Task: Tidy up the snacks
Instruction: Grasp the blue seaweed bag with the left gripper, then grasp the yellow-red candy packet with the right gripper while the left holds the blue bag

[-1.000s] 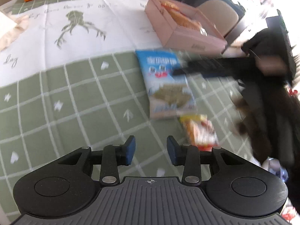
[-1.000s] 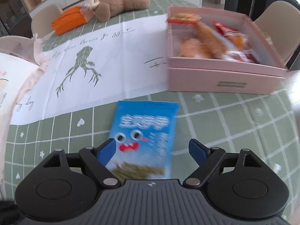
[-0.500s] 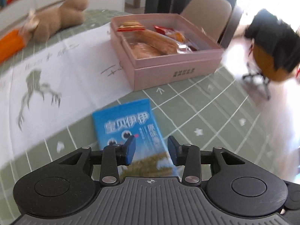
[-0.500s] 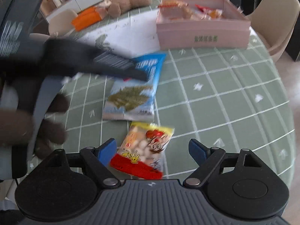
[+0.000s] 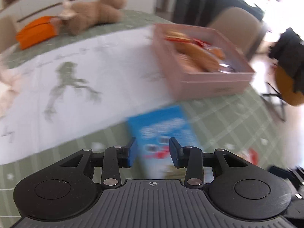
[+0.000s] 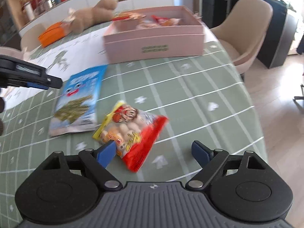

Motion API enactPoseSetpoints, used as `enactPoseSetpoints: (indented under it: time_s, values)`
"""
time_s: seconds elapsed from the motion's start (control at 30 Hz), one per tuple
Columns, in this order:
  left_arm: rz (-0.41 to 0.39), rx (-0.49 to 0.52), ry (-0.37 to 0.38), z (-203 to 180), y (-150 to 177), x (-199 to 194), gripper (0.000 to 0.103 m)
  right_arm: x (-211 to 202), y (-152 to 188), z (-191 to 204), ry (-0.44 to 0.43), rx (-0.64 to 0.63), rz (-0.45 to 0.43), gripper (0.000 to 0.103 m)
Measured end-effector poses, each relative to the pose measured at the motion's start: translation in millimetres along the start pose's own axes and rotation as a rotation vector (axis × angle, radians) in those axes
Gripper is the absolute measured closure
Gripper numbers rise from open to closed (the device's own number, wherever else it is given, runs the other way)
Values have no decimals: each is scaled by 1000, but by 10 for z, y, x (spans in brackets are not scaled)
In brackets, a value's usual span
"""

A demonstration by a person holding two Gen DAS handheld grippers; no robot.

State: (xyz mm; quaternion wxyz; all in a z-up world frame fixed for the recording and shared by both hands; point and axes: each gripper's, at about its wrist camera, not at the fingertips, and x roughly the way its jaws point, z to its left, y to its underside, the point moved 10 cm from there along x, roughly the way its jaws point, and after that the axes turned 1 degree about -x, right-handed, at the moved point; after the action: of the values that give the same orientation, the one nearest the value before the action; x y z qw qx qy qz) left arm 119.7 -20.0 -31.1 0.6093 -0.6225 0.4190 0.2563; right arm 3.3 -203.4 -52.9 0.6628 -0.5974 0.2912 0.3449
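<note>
1. I am holding two grippers over a table with a green checked cloth point(image 6: 199, 87); both views are blurred, so small detail is lost.
2. I am aiming the left gripper point(image 5: 153, 150) down at the blue packet point(image 5: 161, 127), which is lying flat on the cloth. Its jaws are standing part-way apart and have just been closing a little, with nothing clamped; the packet is showing in the gap between the fingertips but beneath them, and I cannot tell whether they are touching it.
3. I am aiming the right gripper point(image 6: 153, 152) at the red and yellow packet point(image 6: 131, 133), lying flat just beside the blue packet point(image 6: 79, 102). Its jaws are standing wide apart and empty. The packet is sitting off-centre, towards the left finger point(image 6: 106, 153), whose tip overlaps the packet's near edge in this view.
4. To do this well, I judge each gripper should centre on its packet, come down on an edge, and pinch the thin film there, because flat bags may slide.
5. The pink box point(image 6: 153, 38), already holding snacks, is sitting farther back on the table, well apart from both packets; I judge it to be their destination.
</note>
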Motion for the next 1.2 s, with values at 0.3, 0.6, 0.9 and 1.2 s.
enactPoseSetpoints:
  time_s: [0.3, 0.6, 0.9, 1.2]
  values:
    - [19, 274, -69, -521, 202, 226, 57, 121, -59, -317, 120, -16, -31, 6]
    - [29, 322, -137, 14, 377, 62, 57, 128, -52, -316, 148, 13, -129, 0]
    - [51, 183, 24, -60, 190, 48, 19, 108, -24, -303, 156, 16, -181, 0]
    - [108, 63, -121, 404, 1, 413, 12, 97, -6, -297, 156, 16, -194, 0]
